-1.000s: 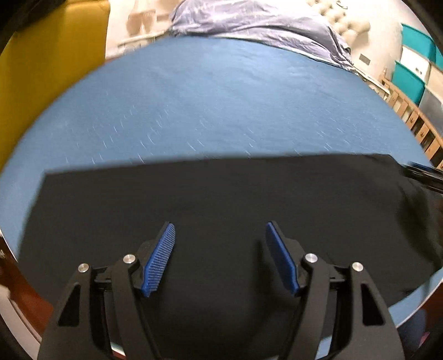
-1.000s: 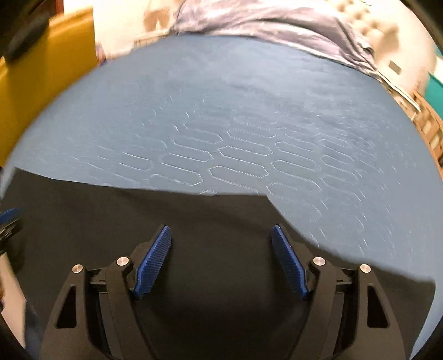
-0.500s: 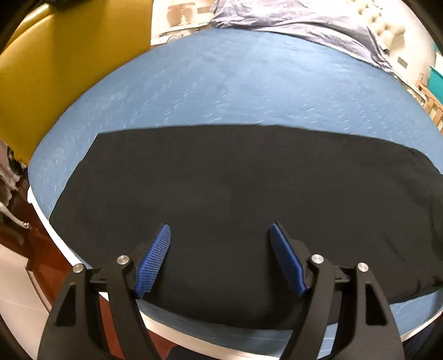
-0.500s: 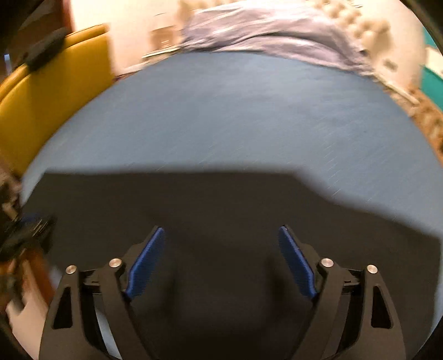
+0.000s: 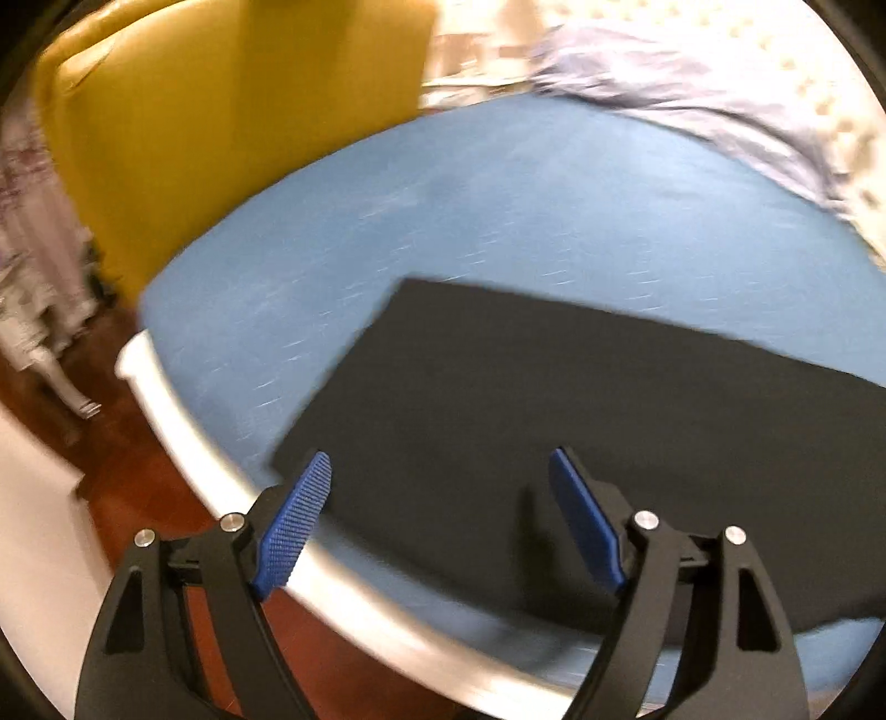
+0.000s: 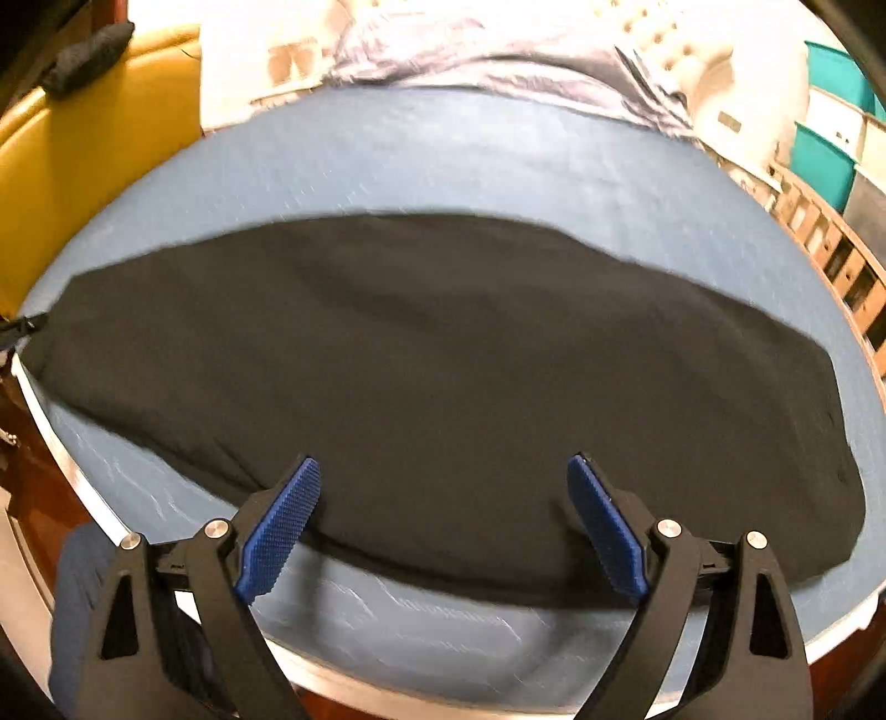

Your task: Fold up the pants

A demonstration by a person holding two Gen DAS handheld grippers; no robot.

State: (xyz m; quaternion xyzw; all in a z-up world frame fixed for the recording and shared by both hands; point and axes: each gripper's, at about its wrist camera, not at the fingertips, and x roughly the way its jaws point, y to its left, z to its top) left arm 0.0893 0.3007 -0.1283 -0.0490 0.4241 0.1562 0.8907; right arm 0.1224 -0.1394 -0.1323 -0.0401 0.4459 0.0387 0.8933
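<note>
So the biggest thing here is the bed (image 6: 454,149), covered in a blue quilted sheet with a white rim along the near edge, and it pretty much fills both views. Up at the far end there's a rumpled pale lavender blanket (image 6: 498,50) bunched against a tufted cream headboard (image 6: 692,61). Off to the left sits a mustard-yellow chair (image 5: 221,122), right beside the bed. The black pants (image 6: 443,376) lie flat on the sheet near the front edge, stretched out sideways; in the left wrist view you only get their left end, a squared-off corner (image 5: 410,285) with bare sheet around it, everything a bit blurry. On the far right there's some wooden shelving with teal bins (image 6: 825,149). Then the small stuff: the left claw (image 5: 440,493) hangs over the pants' near left corner by the bed's rim, blue pads spread wide, nothing between them. The right claw (image 6: 443,498) hovers over the near edge of the pants, also wide apart and empty.
</note>
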